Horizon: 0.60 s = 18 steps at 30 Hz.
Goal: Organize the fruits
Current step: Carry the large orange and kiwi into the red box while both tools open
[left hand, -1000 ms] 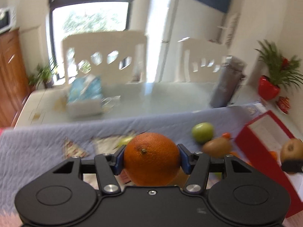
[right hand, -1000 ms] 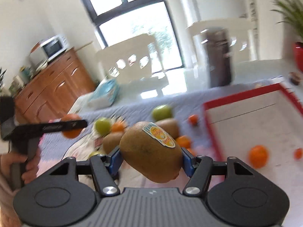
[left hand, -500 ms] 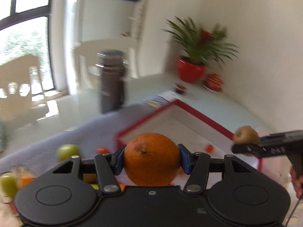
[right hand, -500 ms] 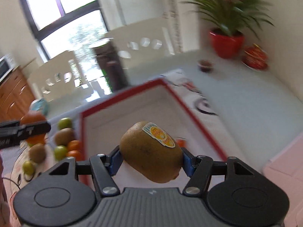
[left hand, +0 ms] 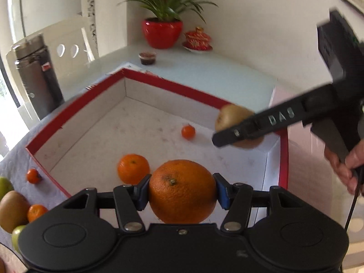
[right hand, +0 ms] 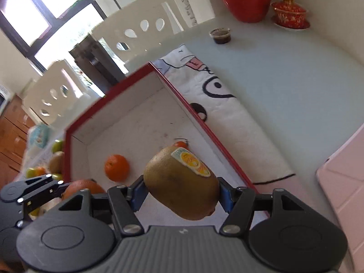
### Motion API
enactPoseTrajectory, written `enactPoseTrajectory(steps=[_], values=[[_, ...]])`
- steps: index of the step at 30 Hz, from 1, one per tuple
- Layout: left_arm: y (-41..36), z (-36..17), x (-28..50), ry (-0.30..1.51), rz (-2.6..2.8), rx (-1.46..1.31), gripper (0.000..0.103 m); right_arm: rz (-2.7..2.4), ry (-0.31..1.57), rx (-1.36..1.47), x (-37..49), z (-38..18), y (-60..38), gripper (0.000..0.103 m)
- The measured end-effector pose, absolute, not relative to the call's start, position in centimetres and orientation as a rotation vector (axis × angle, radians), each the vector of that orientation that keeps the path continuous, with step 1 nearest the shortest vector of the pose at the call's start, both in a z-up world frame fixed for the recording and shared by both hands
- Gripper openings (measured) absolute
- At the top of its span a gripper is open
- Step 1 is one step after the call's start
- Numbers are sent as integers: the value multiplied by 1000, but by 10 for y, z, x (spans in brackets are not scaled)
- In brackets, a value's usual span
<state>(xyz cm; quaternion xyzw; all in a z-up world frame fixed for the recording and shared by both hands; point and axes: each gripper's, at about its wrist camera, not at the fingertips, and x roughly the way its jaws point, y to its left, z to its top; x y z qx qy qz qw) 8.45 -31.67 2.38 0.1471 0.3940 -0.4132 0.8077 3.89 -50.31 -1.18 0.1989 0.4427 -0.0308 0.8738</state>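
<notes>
My left gripper [left hand: 182, 192] is shut on a large orange [left hand: 182, 191], held above the near part of the red-rimmed white box [left hand: 173, 86]. My right gripper [right hand: 180, 190] is shut on a brown kiwi [right hand: 182, 184] with a yellow sticker, over the box [right hand: 109, 91] near its right wall. From the left wrist view that kiwi [left hand: 229, 116] and the right gripper hang over the box's right side. Inside the box lie a mandarin [left hand: 133, 168] and a small tomato [left hand: 188, 132]. In the right wrist view the left gripper and its orange [right hand: 82, 187] show at lower left.
More fruit lies left of the box on the cloth: a kiwi [left hand: 12, 211], green fruits [left hand: 4, 185], a mandarin [left hand: 36, 212], a small tomato [left hand: 33, 175]. Behind stand a dark flask [left hand: 34, 72], a red plant pot [left hand: 162, 33], a red lidded cup [left hand: 197, 39], a small cup [left hand: 147, 57]. A hand [left hand: 348, 166] grips the right tool.
Both grippers have swung right from the fruit pile to over the red box and tipped downward, each still carrying its fruit. The box interior now fills both views.
</notes>
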Motion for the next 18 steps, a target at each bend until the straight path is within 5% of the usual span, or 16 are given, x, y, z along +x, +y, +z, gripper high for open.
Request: enactPoseTrajectory(steps=[5,8,11,18], values=[[-321,11,88,862,-876,341,68,-57,913,462,38,-9,-509,59],[-323,9,89,876,-868,349,69,-67,909,464,38,-8,-512,59],[-324,9,87,862,-846,365,81,-62,911,476,37,-10,-513,58],[-318,16,90,863,-832,338,81,-47,905,481,36,-5,-511,62]])
